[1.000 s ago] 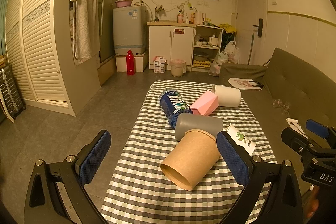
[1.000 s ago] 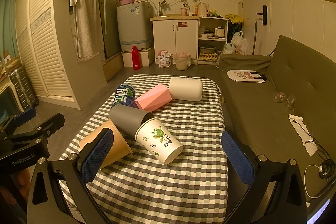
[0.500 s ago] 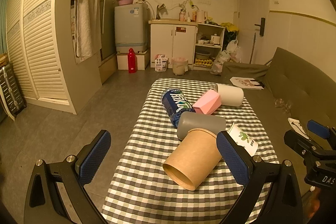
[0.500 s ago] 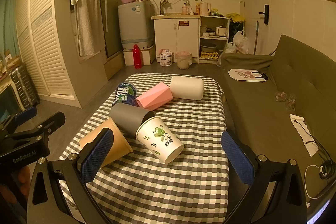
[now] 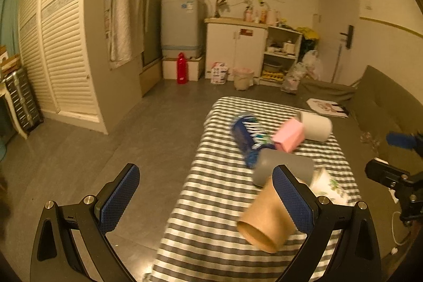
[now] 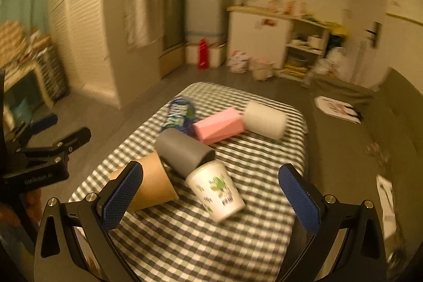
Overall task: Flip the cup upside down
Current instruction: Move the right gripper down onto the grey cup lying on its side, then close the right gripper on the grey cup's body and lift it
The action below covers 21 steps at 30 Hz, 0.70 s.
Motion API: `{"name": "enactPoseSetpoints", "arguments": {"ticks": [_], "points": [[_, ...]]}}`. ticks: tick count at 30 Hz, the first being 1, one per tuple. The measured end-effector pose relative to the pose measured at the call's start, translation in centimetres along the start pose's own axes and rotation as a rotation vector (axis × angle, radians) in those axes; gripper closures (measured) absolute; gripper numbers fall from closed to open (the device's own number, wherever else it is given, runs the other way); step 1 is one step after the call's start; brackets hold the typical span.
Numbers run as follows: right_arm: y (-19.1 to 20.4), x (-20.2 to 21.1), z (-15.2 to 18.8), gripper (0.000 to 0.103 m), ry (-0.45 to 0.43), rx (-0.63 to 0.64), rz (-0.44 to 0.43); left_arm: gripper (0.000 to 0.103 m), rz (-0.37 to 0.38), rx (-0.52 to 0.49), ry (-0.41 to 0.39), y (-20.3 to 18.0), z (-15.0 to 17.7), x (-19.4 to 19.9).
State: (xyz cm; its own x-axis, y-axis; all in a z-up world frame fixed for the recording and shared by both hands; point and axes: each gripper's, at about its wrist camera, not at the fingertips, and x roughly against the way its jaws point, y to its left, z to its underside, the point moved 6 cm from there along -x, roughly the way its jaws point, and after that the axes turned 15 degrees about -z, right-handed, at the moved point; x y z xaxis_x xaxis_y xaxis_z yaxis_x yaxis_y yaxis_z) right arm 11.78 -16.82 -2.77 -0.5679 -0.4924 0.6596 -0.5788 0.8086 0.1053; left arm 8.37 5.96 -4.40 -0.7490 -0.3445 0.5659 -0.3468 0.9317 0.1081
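Cups lie on their sides in a cluster on the checked-cloth desk (image 6: 238,250); none stands upright. Brown paper cup (image 5: 264,223) lies nearest the left edge, its open mouth facing the left wrist camera. Grey cup (image 6: 182,151) rests across it and touches the white cup with green leaf print (image 6: 215,192), whose base points toward the right wrist camera. Behind them lie a blue printed cup (image 6: 179,112), a pink faceted cup (image 6: 218,127) and a cream cup (image 6: 264,119), the pink one touching the cream one.

Left gripper (image 5: 206,200) hangs at the desk's left edge, jaws wide apart and holding nothing; its right pad overlaps the brown paper cup in view, contact not determinable. Right gripper (image 6: 211,200) hangs above the near end of the desk, jaws wide apart, empty, with the leaf-print cup between them in view. Both views are motion-blurred.
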Motion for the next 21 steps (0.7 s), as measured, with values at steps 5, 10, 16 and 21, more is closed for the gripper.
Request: {"name": "enactPoseSetpoints", "arguments": {"ticks": [5, 10, 16, 21], "points": [[0.1, -6.4, -2.2, 0.0, 0.228, 0.19, -0.054, 0.0, -0.04, 0.011, 0.029, 1.5, -0.1, -1.5], [-1.1, -12.1, -2.0, 0.009, 0.448, 0.289, -0.088, 0.0, -0.064, 0.008, 0.065, 2.0, 0.2, -2.7], [-1.1, -15.5, 0.0, 0.016, 0.615, 0.326, -0.188, 0.0, -0.068, -0.012, 0.115, 1.5, 1.0, -4.2], [-1.6, -17.3, 0.7, 0.017, 0.68, 0.331, -0.219, 0.0, -0.062, -0.041, 0.134, 0.6, 1.6, -4.8]]}}
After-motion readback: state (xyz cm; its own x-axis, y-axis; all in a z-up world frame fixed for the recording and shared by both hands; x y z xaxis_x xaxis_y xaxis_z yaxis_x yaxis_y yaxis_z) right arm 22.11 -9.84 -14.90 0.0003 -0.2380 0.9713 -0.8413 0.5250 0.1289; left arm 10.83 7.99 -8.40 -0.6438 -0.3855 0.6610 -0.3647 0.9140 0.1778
